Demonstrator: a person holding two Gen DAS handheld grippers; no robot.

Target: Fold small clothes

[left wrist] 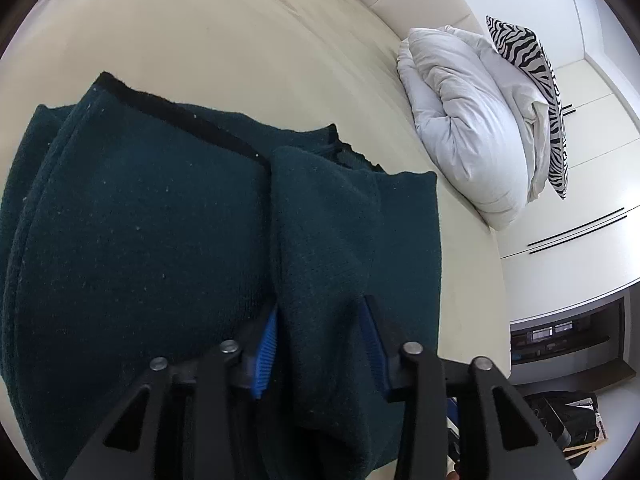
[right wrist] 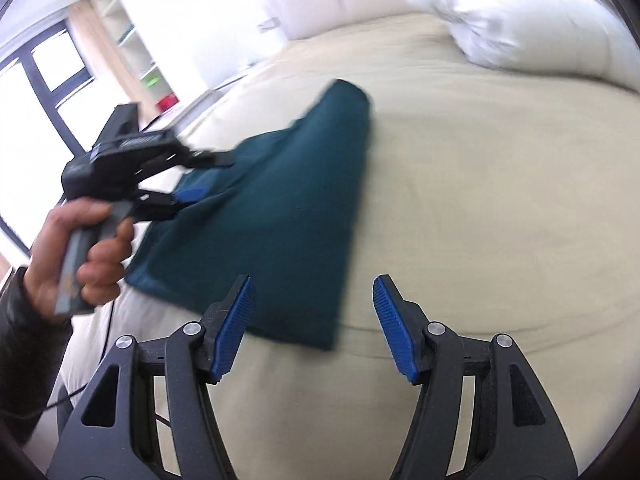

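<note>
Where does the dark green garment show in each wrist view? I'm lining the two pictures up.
Left wrist view: the dark green garment fills the lower left, a fold pinched in the left gripper.
Right wrist view: it lies left of centre on the bed; the right gripper is open and empty.
Shared landmark: the white duvet.

Dark teal knit garment (right wrist: 280,208), partly folded, flat on cream bed.
</note>
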